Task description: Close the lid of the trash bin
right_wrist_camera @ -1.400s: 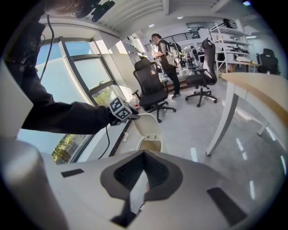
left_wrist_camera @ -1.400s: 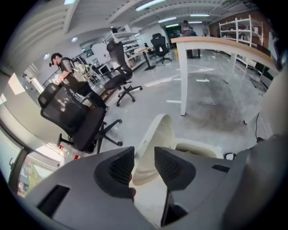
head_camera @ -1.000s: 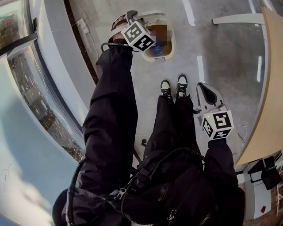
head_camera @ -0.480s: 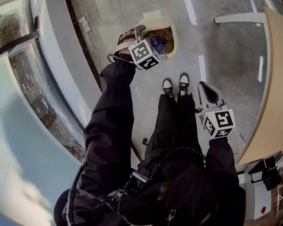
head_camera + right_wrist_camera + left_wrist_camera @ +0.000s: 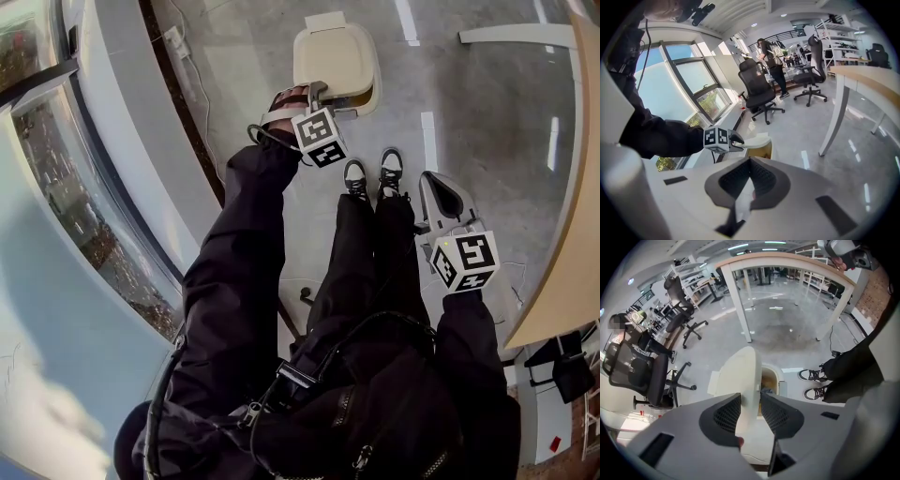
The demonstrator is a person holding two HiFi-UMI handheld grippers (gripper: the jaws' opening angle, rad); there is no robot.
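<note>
Lid [image 5: 333, 58] partly open, clamped in left gripper [image 5: 751, 397]; right gripper [image 5: 750, 161] closed, empty; glossy grey floor [image 5: 487, 122], office chairs [image 5: 759, 91].

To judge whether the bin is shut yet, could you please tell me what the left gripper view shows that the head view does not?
Only the left gripper view: the left gripper with its jaws closed on the edge of the lid, a gap between the lid and the trash bin that shows the inside, and an office chair. Only the head view: the right gripper, held low beside the person's right leg, and the window. Both: the left gripper at the lid, the bin, and the person's shoes.
</note>
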